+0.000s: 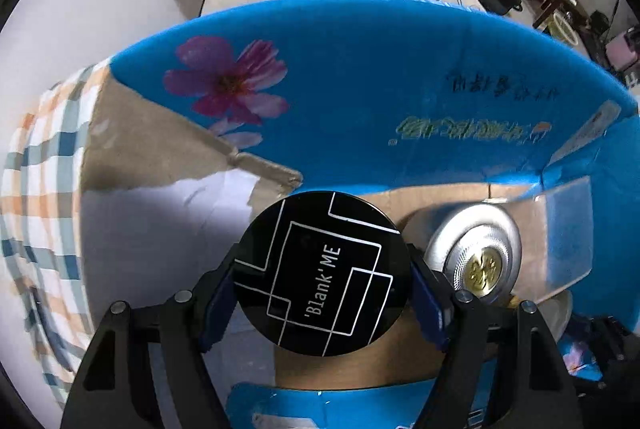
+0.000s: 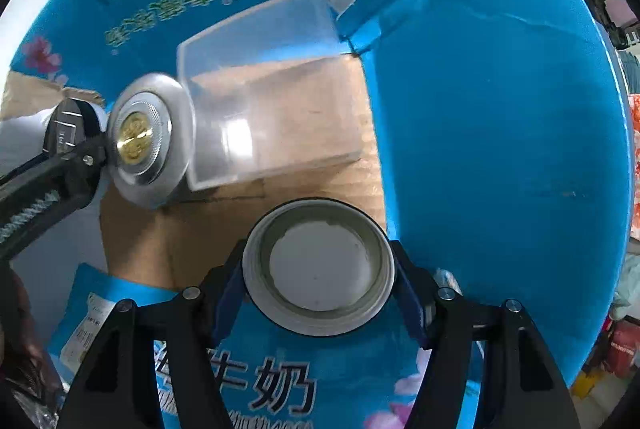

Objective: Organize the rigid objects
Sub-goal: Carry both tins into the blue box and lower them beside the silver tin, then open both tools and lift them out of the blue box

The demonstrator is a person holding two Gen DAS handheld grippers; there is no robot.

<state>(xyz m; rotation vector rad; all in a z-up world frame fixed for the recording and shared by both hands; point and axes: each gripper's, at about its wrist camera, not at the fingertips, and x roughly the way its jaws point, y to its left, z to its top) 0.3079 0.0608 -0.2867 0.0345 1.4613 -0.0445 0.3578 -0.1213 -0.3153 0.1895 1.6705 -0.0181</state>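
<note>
The left gripper [image 1: 322, 283] is clamped on a black round compact [image 1: 322, 275], lower centre of its view, above the brown floor of the blue carton [image 1: 360, 89]. The right gripper [image 2: 318, 269] grips a white round container [image 2: 318, 265], lower centre. A silver disc [image 2: 148, 133] touches a clear plastic box [image 2: 264, 97] inside the carton, mid-left.

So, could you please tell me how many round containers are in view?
3: a black compact in the left gripper, a white jar in the right gripper, a silver tin lying in the box. Others may be hidden.
</note>
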